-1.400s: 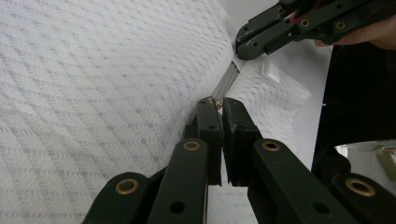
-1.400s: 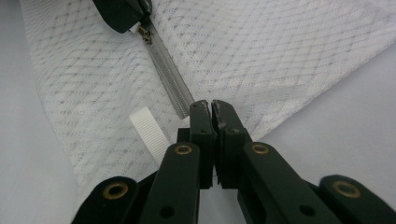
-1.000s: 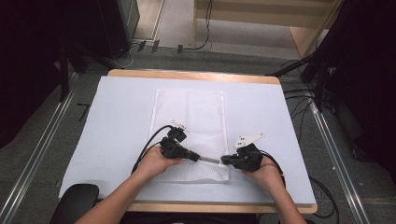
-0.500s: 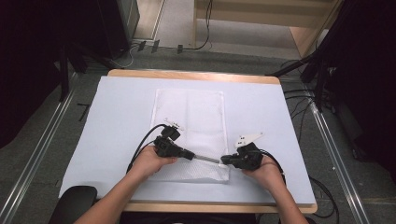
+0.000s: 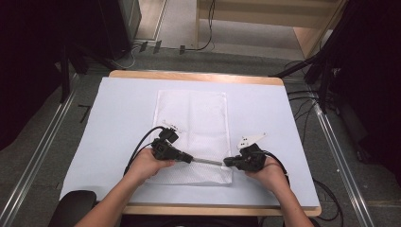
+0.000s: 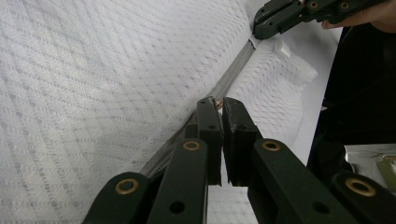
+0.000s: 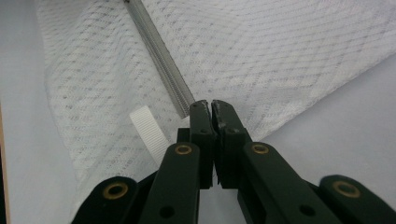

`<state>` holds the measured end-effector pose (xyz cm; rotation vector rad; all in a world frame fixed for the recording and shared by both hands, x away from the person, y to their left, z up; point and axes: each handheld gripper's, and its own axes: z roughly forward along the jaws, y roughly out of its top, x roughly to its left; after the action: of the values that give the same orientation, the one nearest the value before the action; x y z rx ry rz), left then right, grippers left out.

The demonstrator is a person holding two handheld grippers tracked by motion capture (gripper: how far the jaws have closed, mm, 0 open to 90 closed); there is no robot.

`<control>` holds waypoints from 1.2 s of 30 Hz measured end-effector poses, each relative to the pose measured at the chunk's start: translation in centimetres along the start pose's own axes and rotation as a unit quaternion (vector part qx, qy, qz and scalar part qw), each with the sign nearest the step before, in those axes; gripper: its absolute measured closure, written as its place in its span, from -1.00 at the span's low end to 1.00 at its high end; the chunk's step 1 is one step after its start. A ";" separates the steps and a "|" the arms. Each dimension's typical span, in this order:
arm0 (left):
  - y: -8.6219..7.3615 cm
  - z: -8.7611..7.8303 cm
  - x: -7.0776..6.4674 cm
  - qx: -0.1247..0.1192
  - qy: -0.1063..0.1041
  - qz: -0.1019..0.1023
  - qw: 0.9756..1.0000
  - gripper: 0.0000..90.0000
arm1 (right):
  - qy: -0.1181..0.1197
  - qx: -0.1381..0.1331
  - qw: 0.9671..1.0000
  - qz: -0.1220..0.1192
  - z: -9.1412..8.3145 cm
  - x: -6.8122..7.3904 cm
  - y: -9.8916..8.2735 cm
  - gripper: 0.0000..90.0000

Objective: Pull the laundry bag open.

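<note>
The white mesh laundry bag (image 5: 191, 137) lies flat in the middle of the table (image 5: 118, 123), its long side running from the far edge to the near edge, and its zipper (image 5: 207, 161) crosses it close to the near edge. I have both tools on that zipper. My left gripper (image 6: 218, 105) is clenched on what I take to be the slider: a small brass-coloured bit shows at the jaw tips, right on the zipper line. My right gripper (image 7: 208, 106) is clamped at the zipper's end, beside the white ribbon loop (image 7: 148, 128) near the bag's near right corner.

What worries me is the pull. If I drag the slider along while the right grip holds only a thin fold of mesh, the fabric could slip out and the whole bag would bunch and slide across the table instead of the zipper running. The left grip looks to be on very little metal, so I judge it could pop off the pull tab under tension. Loose mesh could also feed into the slider and jam it.

I cannot make out the pull tab itself; the jaws cover it. Whether the right jaws pinch zipper tape, mesh or both is hidden under their tips. From the high view the teeth are too small to tell open from closed, and I cannot see anything inside the bag.
</note>
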<state>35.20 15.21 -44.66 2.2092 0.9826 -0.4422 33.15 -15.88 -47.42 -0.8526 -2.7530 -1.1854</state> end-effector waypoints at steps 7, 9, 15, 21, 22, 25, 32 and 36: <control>-0.3 -0.9 0.6 -0.003 0.002 -0.010 1.000 0.96 | 0.001 0.002 1.000 -0.002 0.0 0.0 0.1 0.98; -0.4 -1.1 0.6 -0.002 0.005 -0.010 1.000 0.96 | 0.000 0.003 1.000 -0.002 0.0 0.0 0.1 0.98; -0.6 -1.8 0.8 -0.001 0.002 -0.015 1.000 0.95 | 0.000 0.001 1.000 0.000 0.0 0.0 0.0 0.98; -0.8 -1.8 0.6 0.007 0.007 -0.009 1.000 0.96 | -0.001 0.000 1.000 -0.001 0.0 0.0 0.0 0.98; -0.8 -1.8 0.6 0.008 0.012 -0.008 1.000 0.96 | -0.001 0.000 1.000 -0.002 0.0 0.0 0.0 0.98; -0.9 -2.1 0.9 0.011 0.014 -0.014 1.000 0.96 | -0.001 0.000 1.000 -0.002 0.0 0.0 0.0 0.98; -1.0 -3.0 1.2 0.012 0.019 -0.016 1.000 0.96 | 0.001 -0.001 1.000 0.000 0.0 0.0 0.0 0.98; -1.1 -3.2 1.3 0.015 0.019 -0.012 1.000 0.96 | 0.001 -0.002 1.000 0.000 0.0 0.0 0.0 0.98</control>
<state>35.33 18.65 -43.49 2.2415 1.0297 -0.4296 33.16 -15.89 -47.47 -0.8503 -2.7500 -1.1918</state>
